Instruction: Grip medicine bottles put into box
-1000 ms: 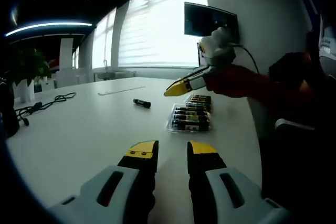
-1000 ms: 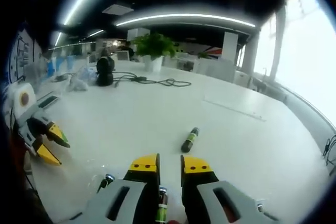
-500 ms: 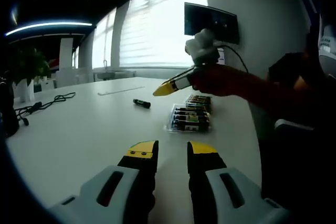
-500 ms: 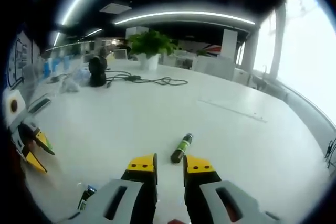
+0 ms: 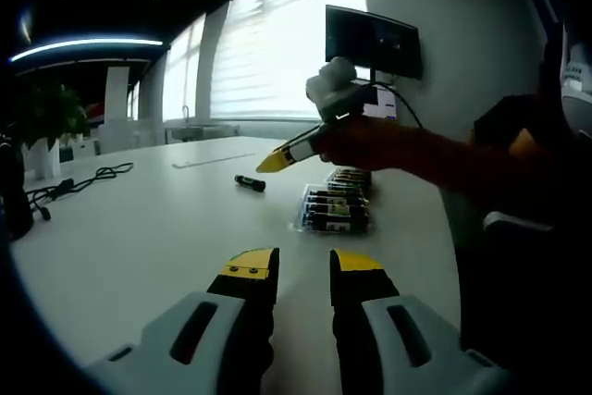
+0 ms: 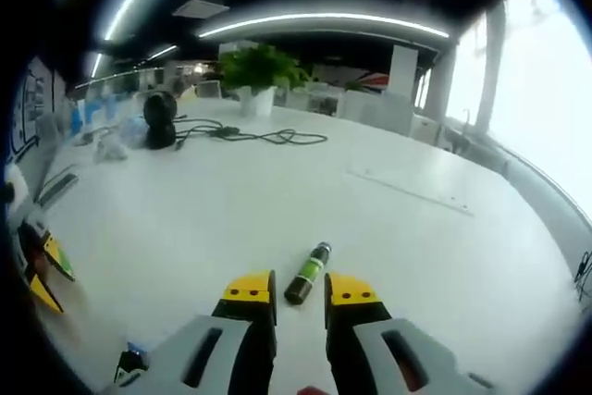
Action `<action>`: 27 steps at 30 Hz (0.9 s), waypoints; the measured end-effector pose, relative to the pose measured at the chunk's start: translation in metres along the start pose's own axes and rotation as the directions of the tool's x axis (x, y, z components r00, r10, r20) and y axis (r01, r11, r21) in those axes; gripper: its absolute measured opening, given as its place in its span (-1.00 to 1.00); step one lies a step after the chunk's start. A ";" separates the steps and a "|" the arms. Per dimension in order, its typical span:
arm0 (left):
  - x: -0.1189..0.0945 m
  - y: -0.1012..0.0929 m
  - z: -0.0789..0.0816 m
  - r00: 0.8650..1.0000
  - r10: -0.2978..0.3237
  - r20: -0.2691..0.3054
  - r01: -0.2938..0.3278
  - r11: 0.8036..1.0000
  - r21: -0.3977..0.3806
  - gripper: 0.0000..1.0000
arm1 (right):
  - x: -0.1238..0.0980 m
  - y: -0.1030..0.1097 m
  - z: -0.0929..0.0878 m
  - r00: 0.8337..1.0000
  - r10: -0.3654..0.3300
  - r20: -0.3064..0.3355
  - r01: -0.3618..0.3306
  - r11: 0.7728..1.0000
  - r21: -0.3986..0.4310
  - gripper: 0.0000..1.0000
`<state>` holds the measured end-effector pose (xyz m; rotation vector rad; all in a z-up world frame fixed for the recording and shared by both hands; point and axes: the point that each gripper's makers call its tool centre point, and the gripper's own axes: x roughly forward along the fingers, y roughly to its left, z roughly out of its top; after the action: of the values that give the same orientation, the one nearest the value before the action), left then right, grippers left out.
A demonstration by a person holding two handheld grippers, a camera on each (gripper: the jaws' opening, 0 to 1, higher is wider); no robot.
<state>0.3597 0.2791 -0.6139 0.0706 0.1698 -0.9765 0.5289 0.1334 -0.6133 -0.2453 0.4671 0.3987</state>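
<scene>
A clear box (image 5: 335,201) with several dark medicine bottles in it lies on the white table (image 5: 139,238), to the right of centre. One loose bottle (image 5: 250,182) with a green label lies beyond it to the left. My left gripper (image 5: 303,265) rests low over the table, open and holding nothing. My right gripper (image 5: 277,156), held by a red-sleeved arm, hovers above the loose bottle. In the right gripper view that bottle (image 6: 308,273) lies with its near end between the open jaws of my right gripper (image 6: 300,288). The left gripper (image 6: 42,270) shows at the far left.
A thin flat strip (image 6: 407,190) lies on the table past the bottle. Black cables (image 6: 250,134), a black round device (image 6: 159,131) and a potted plant (image 6: 259,71) stand at the far side. A dark screen (image 5: 373,41) hangs on the wall.
My right gripper has moved away from the box towards the loose bottle, whose near end now sits between the jaw tips. The left gripper has stayed still.
</scene>
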 end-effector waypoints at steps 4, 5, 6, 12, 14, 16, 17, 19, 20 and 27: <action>0.000 0.000 0.000 1.000 0.001 0.001 -0.001 1.000 -0.002 -0.68 | 0.011 -0.001 0.000 1.000 -0.002 -0.012 0.002 1.000 0.005 -0.67; 0.000 0.000 0.000 1.000 0.000 0.000 0.000 1.000 -0.002 -0.68 | 0.013 -0.002 0.000 1.000 -0.003 -0.014 0.003 1.000 0.005 -0.67; 0.000 0.000 0.000 1.000 -0.001 0.001 0.001 1.000 -0.001 -0.68 | 0.015 -0.002 0.000 1.000 -0.004 -0.017 0.004 1.000 0.004 -0.67; 0.000 0.000 0.000 1.000 -0.002 0.001 0.002 1.000 -0.004 -0.68 | 0.023 -0.005 -0.002 1.000 -0.007 -0.031 0.007 1.000 0.011 -0.67; 0.000 0.000 0.000 1.000 -0.002 0.001 0.002 1.000 -0.003 -0.68 | 0.026 -0.006 -0.003 0.999 -0.010 -0.036 0.010 1.000 0.011 -0.67; 0.000 0.000 0.000 1.000 -0.002 0.001 0.002 1.000 -0.003 -0.68 | 0.029 -0.008 -0.004 0.999 -0.014 -0.044 0.015 1.000 0.013 -0.67; 0.000 0.000 0.000 1.000 -0.002 0.001 0.002 1.000 -0.003 -0.68 | 0.030 -0.009 -0.005 0.999 -0.015 -0.046 0.016 1.000 0.015 -0.67; 0.001 0.000 0.000 1.000 -0.003 0.001 0.003 1.000 -0.002 -0.68 | 0.034 -0.011 -0.008 0.998 -0.014 -0.058 0.016 1.000 0.024 -0.67; 0.001 0.000 0.000 1.000 -0.003 0.000 0.003 1.000 -0.002 -0.68 | 0.035 -0.011 -0.010 0.998 -0.014 -0.065 0.016 0.999 0.028 -0.67; 0.001 -0.001 0.000 1.000 -0.006 -0.001 0.006 1.000 -0.004 -0.68 | 0.040 -0.011 -0.015 0.997 -0.005 -0.074 0.009 0.998 0.060 -0.67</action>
<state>0.3593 0.2781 -0.6143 0.0676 0.1731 -0.9821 0.5611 0.1318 -0.6439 -0.2035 0.5496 0.3688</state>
